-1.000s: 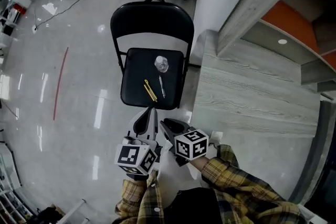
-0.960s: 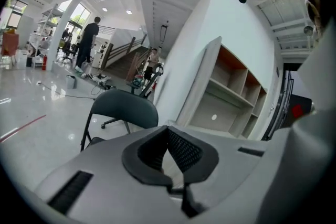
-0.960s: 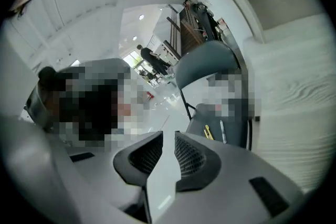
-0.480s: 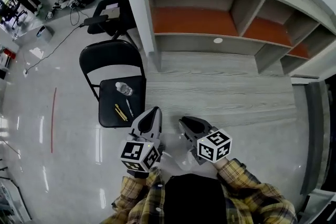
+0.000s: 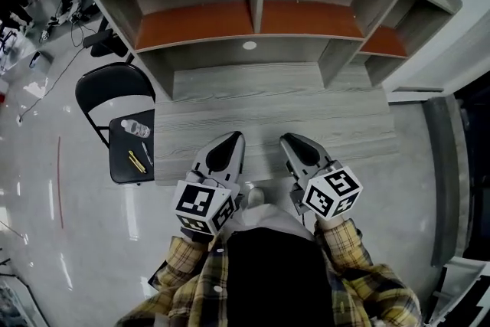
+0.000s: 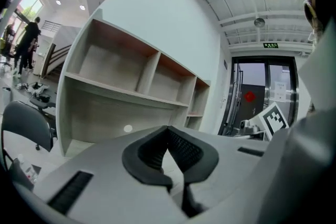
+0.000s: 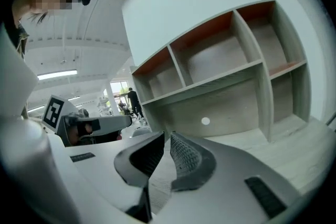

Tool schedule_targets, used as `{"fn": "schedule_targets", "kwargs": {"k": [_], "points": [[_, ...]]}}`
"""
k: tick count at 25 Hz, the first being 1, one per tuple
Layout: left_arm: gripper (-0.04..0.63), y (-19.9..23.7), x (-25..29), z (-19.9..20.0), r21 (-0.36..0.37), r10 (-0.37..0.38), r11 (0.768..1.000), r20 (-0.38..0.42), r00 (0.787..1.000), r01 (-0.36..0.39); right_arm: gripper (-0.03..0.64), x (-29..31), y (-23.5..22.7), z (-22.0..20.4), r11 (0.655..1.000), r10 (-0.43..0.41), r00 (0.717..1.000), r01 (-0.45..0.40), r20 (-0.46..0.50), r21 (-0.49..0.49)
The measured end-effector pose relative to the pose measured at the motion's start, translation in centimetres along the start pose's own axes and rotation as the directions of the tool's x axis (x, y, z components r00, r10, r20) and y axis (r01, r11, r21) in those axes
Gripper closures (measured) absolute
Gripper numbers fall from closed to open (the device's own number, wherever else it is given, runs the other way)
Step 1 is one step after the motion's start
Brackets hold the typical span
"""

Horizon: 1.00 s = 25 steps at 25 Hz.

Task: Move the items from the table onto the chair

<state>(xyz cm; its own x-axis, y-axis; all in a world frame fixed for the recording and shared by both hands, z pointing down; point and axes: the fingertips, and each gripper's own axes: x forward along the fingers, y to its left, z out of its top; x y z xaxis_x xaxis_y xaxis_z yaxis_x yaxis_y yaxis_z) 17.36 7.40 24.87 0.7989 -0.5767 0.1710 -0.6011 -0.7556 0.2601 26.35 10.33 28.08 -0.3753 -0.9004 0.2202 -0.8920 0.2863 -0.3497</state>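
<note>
View swung right since earlier — table now ahead, chair at left.

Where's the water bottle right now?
In the head view the water bottle lies on the seat of the black chair, left of the grey table, nearer the backrest than the yellow sticks and pen.

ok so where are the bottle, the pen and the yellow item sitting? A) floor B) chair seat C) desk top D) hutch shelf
B: the head view shows the bottle, the pen and the yellow item all lying on the black chair seat, left of the desk top, which carries none of them.
</note>
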Motion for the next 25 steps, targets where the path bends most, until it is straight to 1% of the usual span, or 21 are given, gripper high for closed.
{"fn": "schedule_targets", "kwargs": {"k": [4, 7, 10, 14, 18, 22, 25], "points": [[0.592, -3.6, 2.2, 0.0, 0.03, -0.062, 0.998, -0.017, 0.998, 0.063, 0.58, -3.0, -2.0, 2.3, 0.999, -0.02, 0.998, 0.021, 0.057, -0.028], [0.591, -5.2, 3.1, 0.2, 0.044, -0.092, 0.995, -0.025, 0.995, 0.093, 0.586, -4.3, -1.9, 3.5, 0.997, -0.009, 0.997, 0.015, 0.078, -0.07], [0.591, -5.8, 3.4, 0.5, 0.055, -0.103, 0.993, -0.032, 0.994, 0.105, 0.592, -4.7, -1.2, 4.4, 0.996, 0.005, 0.996, 0.003, 0.09, -0.094], [0.591, -5.6, 3.2, 0.7, 0.059, -0.106, 0.992, -0.037, 0.994, 0.108, 0.595, -4.7, -0.1, 5.2, 0.994, 0.022, 0.995, -0.011, 0.101, -0.112], [0.592, -4.2, 2.9, 1.3, 0.053, -0.097, 0.994, -0.033, 0.995, 0.098, 0.595, -3.7, 0.9, 5.9, 0.993, 0.027, 0.993, -0.014, 0.114, -0.114], [0.592, -2.9, 2.9, 1.5, 0.048, -0.091, 0.994, -0.041, 0.995, 0.093, 0.595, -2.2, 1.3, 6.2, 0.995, 0.036, 0.993, -0.025, 0.108, -0.101], [0.591, -2.2, 3.0, 1.8, 0.032, -0.103, 0.994, -0.046, 0.994, 0.104, 0.597, -1.1, 1.5, 6.4, 0.994, 0.043, 0.994, -0.032, 0.1, -0.102]]}}
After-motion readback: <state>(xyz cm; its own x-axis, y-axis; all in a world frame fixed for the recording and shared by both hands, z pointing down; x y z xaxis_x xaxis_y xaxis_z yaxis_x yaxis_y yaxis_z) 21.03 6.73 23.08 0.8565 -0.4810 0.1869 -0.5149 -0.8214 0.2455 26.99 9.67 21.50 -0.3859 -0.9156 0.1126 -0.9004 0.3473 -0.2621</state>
